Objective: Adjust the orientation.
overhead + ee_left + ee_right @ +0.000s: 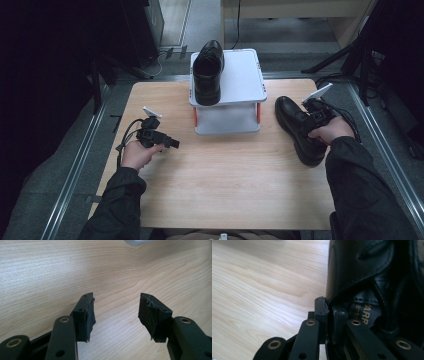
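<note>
The black leather dress shoe (298,129) lies on the right part of the wooden table (225,175), glossy, with stitched seams and a printed insole. The right gripper (329,312) has its jaws clamped on the shoe's collar wall, apparently one inside, one outside. The left gripper (116,308) rests jaws apart over bare woodgrain. A matching shoe (208,70) sits on a white two-tier rack (245,80).
</note>
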Available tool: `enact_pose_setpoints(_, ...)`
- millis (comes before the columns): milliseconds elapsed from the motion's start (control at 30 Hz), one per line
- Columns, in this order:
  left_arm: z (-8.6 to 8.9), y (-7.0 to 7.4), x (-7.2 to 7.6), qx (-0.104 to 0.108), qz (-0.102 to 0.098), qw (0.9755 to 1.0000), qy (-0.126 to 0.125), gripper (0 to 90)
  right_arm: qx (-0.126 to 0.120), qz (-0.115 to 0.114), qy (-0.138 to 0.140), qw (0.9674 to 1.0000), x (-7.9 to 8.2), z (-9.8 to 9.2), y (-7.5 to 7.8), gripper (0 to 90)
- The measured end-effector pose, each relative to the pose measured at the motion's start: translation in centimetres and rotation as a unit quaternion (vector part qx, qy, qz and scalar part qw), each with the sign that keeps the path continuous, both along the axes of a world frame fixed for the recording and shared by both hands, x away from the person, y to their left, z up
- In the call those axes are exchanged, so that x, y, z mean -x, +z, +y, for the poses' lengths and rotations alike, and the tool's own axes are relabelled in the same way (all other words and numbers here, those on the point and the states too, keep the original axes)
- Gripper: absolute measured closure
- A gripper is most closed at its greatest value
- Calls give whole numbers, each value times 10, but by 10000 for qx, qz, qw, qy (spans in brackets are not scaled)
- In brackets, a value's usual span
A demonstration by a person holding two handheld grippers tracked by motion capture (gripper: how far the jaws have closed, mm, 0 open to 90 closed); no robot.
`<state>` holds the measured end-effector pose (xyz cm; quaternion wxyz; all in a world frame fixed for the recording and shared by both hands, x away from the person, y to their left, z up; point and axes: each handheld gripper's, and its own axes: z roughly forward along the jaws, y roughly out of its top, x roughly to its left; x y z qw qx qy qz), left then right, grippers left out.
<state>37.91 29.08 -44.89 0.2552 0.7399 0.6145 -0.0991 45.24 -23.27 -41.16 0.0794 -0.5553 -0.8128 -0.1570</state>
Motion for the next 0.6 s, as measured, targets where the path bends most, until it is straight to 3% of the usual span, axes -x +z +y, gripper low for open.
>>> enact_pose_setpoints(167, 0, 0, 1, -3, -2, 10000, -16, 462, -182, 157, -161, 9996, -12, 20, -1, 832)
enact_pose_setpoints(300, 2, -1, 0, -43, 2, 10000, -29, 461, -218, 150, -187, 9995, -15, 30, -2, 822)
enact_pose_setpoints(467, 4, -1, 0, -23, 0, 10000, 4, 461, -252, 145, -192, 9994, -15, 30, -2, 803)
enact_pose_setpoints(600, 4, 0, 0, -5, -10, 10000, -19, 460, -453, 93, -211, 9987, -14, 25, 0, 765)
